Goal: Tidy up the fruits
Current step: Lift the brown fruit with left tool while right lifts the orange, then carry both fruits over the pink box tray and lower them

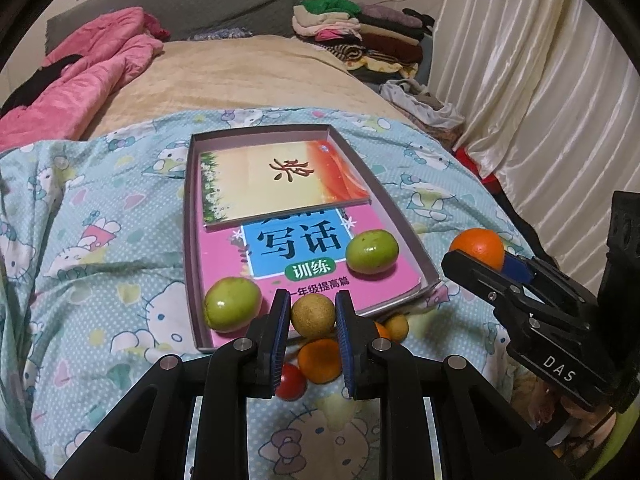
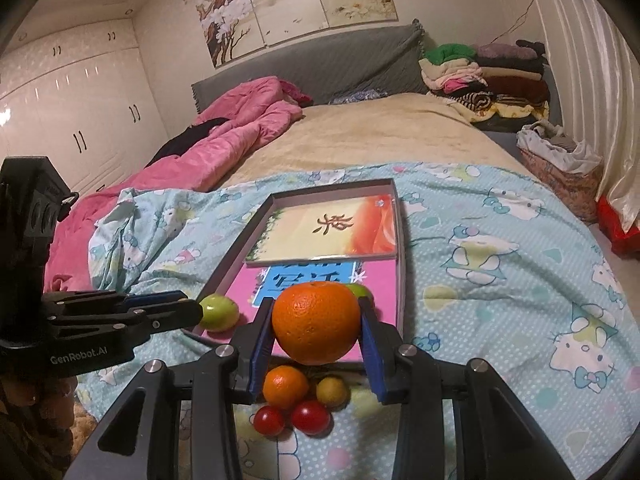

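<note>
While the left hand-held gripper pinched a small tan fruit between its blue pads, its own camera looked down on a shallow box lying on the cartoon-print quilt of the bed. Inside the box lay two books, and two green fruits sat there too: one in the near left corner, another on the pink book toward the right wall. Just in front of the box, on the quilt, lay a small orange, a red tomato and a yellowish fruit. To the right of the box, the right hand-held gripper was clamped on a large orange.

From the right wrist, that large orange filled the jaws of the right hand-held gripper, held above the box's near edge. Before the box lay the small orange, a yellowish fruit and two red tomatoes. The left hand-held gripper reached in beside the box's left corner; its grip could not be made out from here.
</note>
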`<state>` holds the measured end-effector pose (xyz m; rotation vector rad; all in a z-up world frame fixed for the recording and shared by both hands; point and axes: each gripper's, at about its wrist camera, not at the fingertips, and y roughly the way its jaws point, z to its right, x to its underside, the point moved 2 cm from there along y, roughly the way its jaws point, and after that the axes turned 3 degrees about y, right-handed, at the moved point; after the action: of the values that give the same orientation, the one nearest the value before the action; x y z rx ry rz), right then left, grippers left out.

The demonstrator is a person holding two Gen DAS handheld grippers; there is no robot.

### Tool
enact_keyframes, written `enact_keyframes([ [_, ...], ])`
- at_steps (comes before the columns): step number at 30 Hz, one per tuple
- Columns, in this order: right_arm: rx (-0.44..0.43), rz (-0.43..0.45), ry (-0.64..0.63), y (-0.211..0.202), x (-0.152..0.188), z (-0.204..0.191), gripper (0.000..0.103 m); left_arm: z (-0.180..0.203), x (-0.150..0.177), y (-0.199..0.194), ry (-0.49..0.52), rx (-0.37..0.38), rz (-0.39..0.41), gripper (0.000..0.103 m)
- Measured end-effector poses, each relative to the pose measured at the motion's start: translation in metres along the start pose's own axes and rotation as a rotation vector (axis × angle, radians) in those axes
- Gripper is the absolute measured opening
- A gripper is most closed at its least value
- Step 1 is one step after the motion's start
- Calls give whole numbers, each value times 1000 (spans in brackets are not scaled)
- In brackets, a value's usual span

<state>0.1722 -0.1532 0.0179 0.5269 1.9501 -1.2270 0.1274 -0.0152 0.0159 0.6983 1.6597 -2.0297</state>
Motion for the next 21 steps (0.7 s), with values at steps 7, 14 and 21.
enact_keyframes([
  [7,14,16,5,0,-4,4,40,2,-6,5,-3,-2,7,23],
  [14,27,32,2,1,-7,5,40,3,-9,15,-3,-10,5,23],
  [21,48,27,-10,9,-8,6,40,3,-10,29,-11,-3,2,23],
])
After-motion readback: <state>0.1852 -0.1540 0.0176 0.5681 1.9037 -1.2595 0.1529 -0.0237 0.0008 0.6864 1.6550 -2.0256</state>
